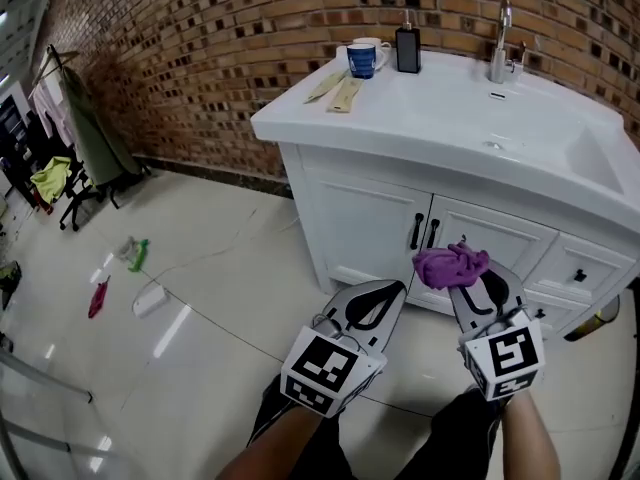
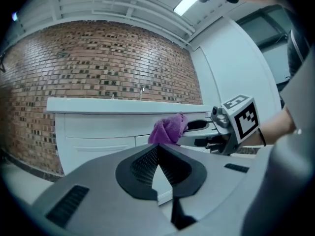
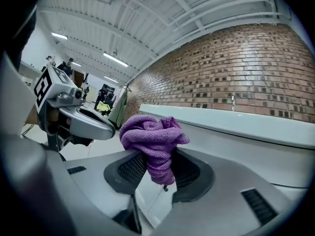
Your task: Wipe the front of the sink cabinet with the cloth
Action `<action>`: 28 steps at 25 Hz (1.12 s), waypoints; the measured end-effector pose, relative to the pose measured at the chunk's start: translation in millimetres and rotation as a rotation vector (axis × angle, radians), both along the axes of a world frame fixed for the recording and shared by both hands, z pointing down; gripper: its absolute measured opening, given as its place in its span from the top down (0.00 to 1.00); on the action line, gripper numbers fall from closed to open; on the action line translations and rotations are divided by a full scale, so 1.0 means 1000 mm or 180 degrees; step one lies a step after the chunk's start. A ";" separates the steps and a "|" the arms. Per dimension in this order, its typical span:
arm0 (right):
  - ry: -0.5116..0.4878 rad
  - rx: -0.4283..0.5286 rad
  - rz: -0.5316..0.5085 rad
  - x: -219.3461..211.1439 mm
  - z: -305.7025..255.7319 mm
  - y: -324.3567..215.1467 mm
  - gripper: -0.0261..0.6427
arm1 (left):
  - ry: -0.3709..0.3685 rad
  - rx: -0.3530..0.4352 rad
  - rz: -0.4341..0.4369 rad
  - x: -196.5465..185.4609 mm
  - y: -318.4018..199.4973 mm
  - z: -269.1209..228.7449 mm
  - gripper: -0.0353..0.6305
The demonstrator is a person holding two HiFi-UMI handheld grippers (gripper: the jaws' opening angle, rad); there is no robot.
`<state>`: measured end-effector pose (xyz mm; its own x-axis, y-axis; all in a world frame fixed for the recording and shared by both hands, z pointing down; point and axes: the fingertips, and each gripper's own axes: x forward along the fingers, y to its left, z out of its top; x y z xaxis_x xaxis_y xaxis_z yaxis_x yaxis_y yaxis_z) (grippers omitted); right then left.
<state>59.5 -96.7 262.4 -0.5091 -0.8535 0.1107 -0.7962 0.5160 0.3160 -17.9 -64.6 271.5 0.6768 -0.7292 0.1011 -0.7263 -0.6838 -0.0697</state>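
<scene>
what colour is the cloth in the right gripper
Purple; the cloth shows best in the right gripper view.

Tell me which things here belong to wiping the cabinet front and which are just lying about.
Job: purple cloth, right tool gripping it, sink cabinet front.
Lying about: blue mug, pump bottle, floor litter.

Head view steeply down on sink cabinet (image 1: 370, 223), 2 gripper views low, near, facing its front

My left gripper (image 2: 157, 148) has its fingers together, nothing between them. Ahead, my right gripper (image 2: 193, 133) holds the purple cloth (image 2: 169, 130) before the white sink cabinet (image 2: 93, 132).
</scene>
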 end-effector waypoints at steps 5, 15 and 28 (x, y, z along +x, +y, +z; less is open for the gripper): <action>0.0110 0.0045 -0.0298 -0.072 0.012 -0.053 0.75 | -0.0047 -0.0058 -0.0327 -0.058 -0.029 0.008 0.94; 0.0479 0.0182 -0.0654 -0.207 0.019 -0.147 0.75 | -0.0109 -0.0188 -0.0849 -0.162 -0.066 0.018 0.94; 0.1183 0.0526 -0.0515 -0.288 0.033 -0.213 0.75 | -0.0167 -0.0328 -0.0928 -0.205 -0.073 0.031 0.94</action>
<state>-228.4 -309.3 294.9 -0.5892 -0.7877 0.1802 -0.5259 0.5431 0.6545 -222.6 -137.7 302.6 0.4327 -0.8758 0.2139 -0.8900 -0.4528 -0.0535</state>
